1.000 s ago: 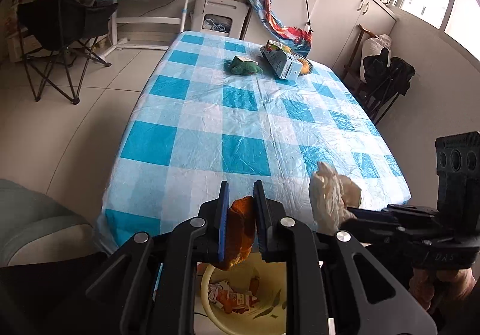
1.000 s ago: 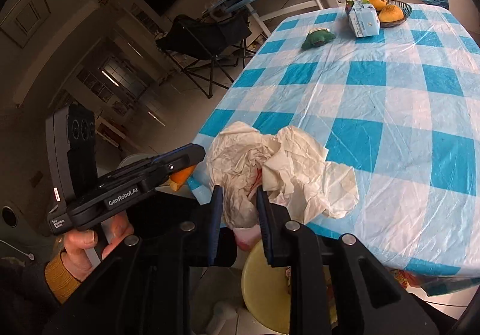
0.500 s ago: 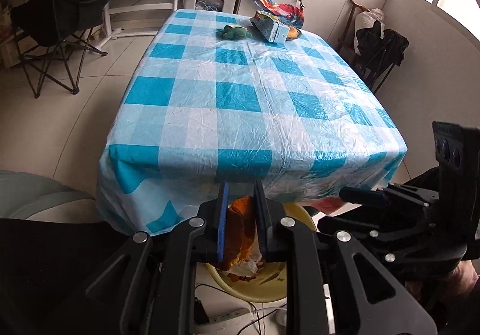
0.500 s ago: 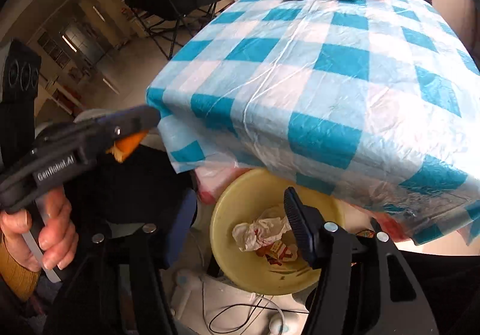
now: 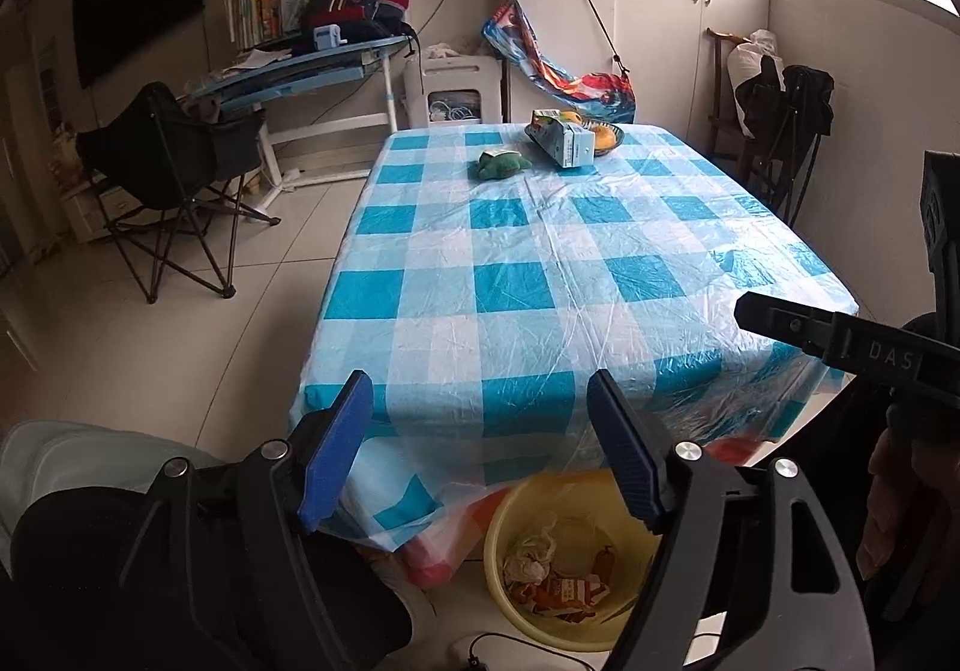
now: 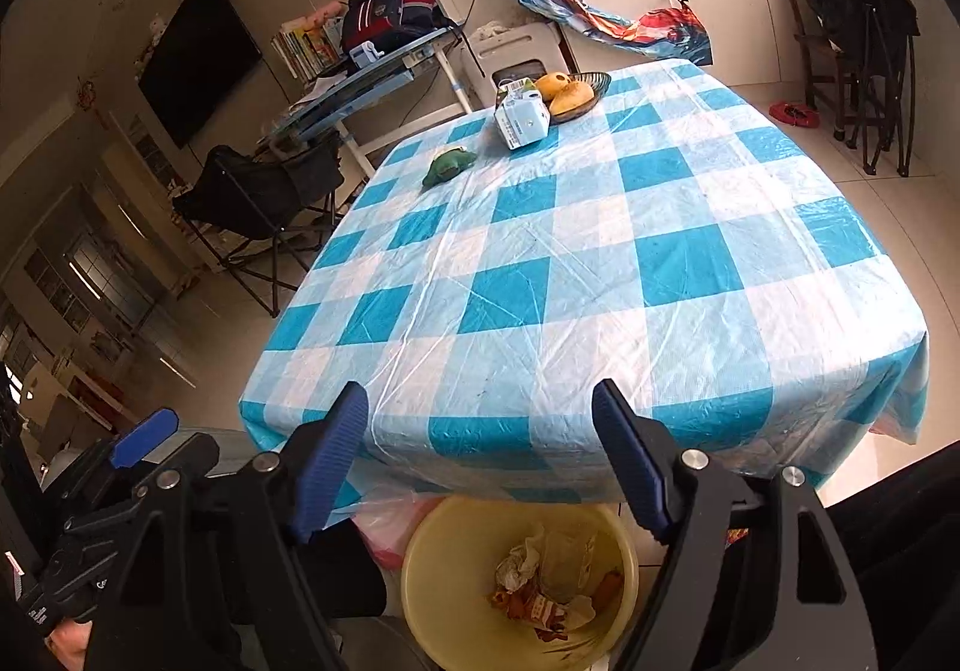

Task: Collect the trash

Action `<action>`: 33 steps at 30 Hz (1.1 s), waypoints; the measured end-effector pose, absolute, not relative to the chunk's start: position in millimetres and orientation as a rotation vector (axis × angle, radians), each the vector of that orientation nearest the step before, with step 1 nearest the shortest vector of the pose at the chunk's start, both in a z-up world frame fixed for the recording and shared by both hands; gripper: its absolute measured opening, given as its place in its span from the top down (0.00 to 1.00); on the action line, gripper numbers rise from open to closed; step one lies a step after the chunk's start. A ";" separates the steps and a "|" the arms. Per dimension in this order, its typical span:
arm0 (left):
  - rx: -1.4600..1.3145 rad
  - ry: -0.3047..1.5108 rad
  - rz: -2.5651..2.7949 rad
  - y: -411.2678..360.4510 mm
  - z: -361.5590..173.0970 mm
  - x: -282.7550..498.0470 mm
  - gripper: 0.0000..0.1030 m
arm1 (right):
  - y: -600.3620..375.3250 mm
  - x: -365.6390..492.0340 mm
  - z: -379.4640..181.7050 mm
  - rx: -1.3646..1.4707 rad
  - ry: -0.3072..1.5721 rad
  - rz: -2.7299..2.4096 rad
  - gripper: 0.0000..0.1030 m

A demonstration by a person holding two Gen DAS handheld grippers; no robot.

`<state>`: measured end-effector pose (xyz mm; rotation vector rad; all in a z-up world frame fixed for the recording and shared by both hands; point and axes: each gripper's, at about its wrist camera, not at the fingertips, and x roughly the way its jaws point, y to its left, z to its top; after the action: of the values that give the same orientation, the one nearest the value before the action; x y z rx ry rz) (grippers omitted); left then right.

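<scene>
Most of each frame is filled by the tabletop [image 5: 540,275] under a blue and white checked plastic cloth, running from the lower middle up to the centre. At its far end, in the upper middle of the left wrist view, stand a dish of yellow fruit [image 5: 603,135], a light blue carton [image 5: 564,143] just beside it and a small green soft toy [image 5: 501,164] a little to the left. Below the near edge of the cloth, at the bottom middle of both views, a yellow bin [image 6: 519,581] sits on the floor, and the trash [image 6: 549,581] lies inside it: crumpled pale paper, orange scraps and a torn wrapper. In the left wrist view the left gripper [image 5: 480,449] reaches up from the bottom edge, its blue-padded fingers [image 5: 336,449] standing wide and opening further, with nothing between them but the hanging cloth behind. In the right wrist view the right gripper [image 6: 480,455] frames the bin from above in the same way, its fingers [image 6: 627,455] wide apart, opening further and empty. A folding chair [image 5: 174,173] stands at the left of the frame, well apart from the tabletop.
</scene>
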<state>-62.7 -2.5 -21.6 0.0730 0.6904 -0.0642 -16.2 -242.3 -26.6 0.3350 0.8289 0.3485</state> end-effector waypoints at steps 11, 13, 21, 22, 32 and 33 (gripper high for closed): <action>0.053 0.491 0.118 25.1 11.8 -79.2 0.07 | -213.7 -32.1 -25.0 0.136 0.795 0.274 0.23; 0.051 0.465 0.133 30.0 16.4 -83.1 0.07 | -206.8 -31.7 -27.3 0.099 0.797 0.263 0.23; 0.031 0.445 0.142 41.2 21.6 -88.2 0.07 | -179.7 -35.6 -31.0 -0.029 0.794 0.258 0.22; 0.026 0.443 0.141 42.4 22.3 -88.3 0.07 | -177.9 -34.5 -32.2 -0.037 0.798 0.257 0.22; 0.002 0.435 0.129 45.9 25.5 -90.4 0.07 | -165.0 -37.0 -34.8 -0.086 0.802 0.251 0.20; -0.002 0.436 0.130 46.4 25.5 -90.0 0.07 | -164.0 -36.9 -35.2 -0.091 0.803 0.251 0.20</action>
<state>-90.0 46.4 25.5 -0.0016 0.4361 0.1301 -36.9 -164.0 -35.2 -0.0910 0.8032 0.2514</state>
